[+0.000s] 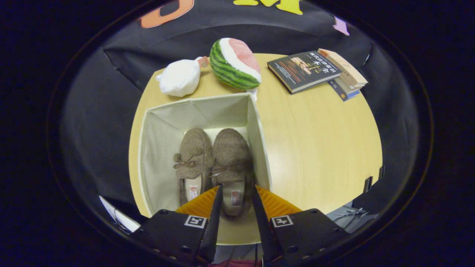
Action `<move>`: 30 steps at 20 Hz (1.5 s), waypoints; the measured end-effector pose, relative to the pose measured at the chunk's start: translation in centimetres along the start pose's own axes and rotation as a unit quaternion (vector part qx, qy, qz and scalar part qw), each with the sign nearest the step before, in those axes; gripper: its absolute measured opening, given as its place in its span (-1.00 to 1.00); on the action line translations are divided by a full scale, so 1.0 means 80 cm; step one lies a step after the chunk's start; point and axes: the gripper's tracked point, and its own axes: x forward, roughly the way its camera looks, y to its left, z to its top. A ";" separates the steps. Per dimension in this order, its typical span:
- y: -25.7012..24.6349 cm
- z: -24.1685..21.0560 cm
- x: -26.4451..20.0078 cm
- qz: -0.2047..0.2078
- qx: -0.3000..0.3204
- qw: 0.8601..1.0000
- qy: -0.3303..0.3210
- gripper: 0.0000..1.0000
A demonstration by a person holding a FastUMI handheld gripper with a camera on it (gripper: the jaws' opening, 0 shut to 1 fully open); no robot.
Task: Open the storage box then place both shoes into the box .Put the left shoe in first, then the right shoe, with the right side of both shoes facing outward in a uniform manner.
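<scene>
Two fuzzy brown felt slippers side by side, toes pointing far, inside the open cream fabric storage box (156, 148) on a round pale wooden table (319, 148): left shoe (193, 159) and right shoe (232, 155), each with a small bow. Gripper (237, 194) spread apart just above the right shoe's heel, fingers either side, contact unclear. Beyond the box: one plush watermelon slice (234, 63), one white pouch (180, 78). Far right: stack of three books (319, 70).
</scene>
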 end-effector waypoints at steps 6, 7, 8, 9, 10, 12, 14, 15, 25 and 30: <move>-0.023 0.021 -0.095 0.028 -0.022 0.995 -0.090 0.42; -0.033 0.026 -0.109 0.031 -0.026 0.993 -0.107 0.60; -0.045 0.034 -0.122 0.030 -0.031 0.991 -0.126 0.69; -0.059 0.041 -0.136 0.026 -0.037 0.988 -0.146 0.78; -0.077 0.047 -0.152 0.019 -0.044 0.985 -0.164 0.85; -0.111 0.065 -0.182 0.005 -0.049 0.976 -0.210 0.98; -0.149 0.093 -0.212 -0.012 -0.052 0.962 -0.267 0.98; -0.163 0.105 -0.226 -0.019 -0.051 0.954 -0.295 0.98; -0.234 0.158 -0.400 0.007 -0.028 0.847 -0.531 0.96; -0.240 0.153 -0.464 0.042 -0.041 0.811 -0.582 0.95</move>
